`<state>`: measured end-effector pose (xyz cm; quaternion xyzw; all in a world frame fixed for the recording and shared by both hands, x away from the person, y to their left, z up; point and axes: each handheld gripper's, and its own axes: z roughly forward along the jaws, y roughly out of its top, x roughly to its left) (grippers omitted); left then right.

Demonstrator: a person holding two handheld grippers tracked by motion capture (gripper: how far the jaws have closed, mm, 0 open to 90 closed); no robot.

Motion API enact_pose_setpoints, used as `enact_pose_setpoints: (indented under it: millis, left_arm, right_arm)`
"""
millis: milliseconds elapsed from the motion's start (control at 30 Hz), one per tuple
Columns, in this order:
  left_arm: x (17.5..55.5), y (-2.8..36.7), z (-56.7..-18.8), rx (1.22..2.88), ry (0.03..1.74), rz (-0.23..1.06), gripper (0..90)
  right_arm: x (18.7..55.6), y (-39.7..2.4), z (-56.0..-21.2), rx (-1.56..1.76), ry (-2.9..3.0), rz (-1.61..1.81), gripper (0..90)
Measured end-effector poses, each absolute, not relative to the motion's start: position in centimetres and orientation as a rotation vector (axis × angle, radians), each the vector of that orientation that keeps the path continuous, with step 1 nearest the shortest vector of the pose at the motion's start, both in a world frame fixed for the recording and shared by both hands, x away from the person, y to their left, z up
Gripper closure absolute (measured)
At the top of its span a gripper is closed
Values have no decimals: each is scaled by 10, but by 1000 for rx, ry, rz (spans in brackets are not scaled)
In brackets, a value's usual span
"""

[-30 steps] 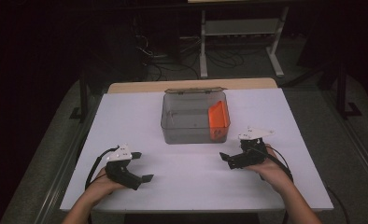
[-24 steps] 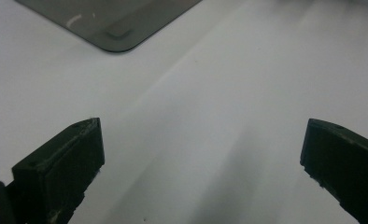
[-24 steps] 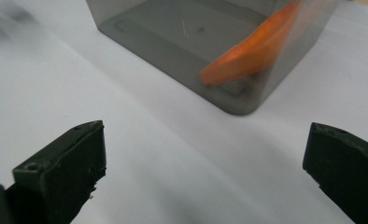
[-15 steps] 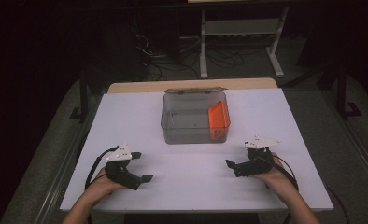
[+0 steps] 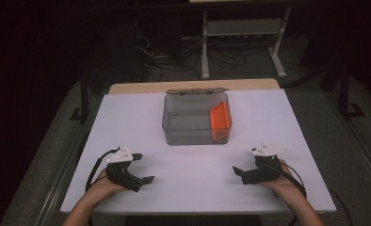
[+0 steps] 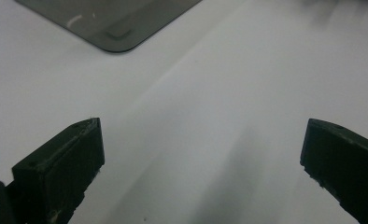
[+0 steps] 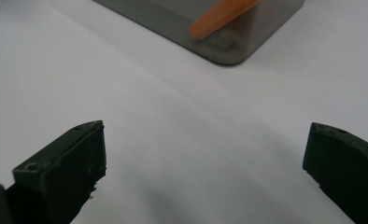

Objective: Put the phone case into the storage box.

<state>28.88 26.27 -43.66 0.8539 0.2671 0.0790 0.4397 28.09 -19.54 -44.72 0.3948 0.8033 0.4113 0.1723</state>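
Grippers idle near me: my left gripper (image 5: 146, 179) and right gripper (image 5: 237, 170) rest with jaws spread wide and empty, both short of the smoky translucent plastic box (image 5: 196, 118). Inside its right end leans an orange flat piece (image 5: 219, 118). I judge reaching in comes next.

Bare table (image 5: 193, 165) between grippers; box (image 5: 195, 120) blocks beyond.

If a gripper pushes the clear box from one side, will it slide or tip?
The box looks wide and low with a flat base, so it would probably slide, not tip. Its thin clear walls suggest it is light. The orange piece leaning inside may shift.
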Motion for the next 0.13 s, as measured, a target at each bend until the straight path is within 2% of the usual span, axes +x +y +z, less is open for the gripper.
enact_pose_setpoints:
  millis: [133]
  left_arm:
    - [289,263,-437,2125,663,197,0]
  right_arm:
    - [281,-196,-446,1110,2270,1170,0]
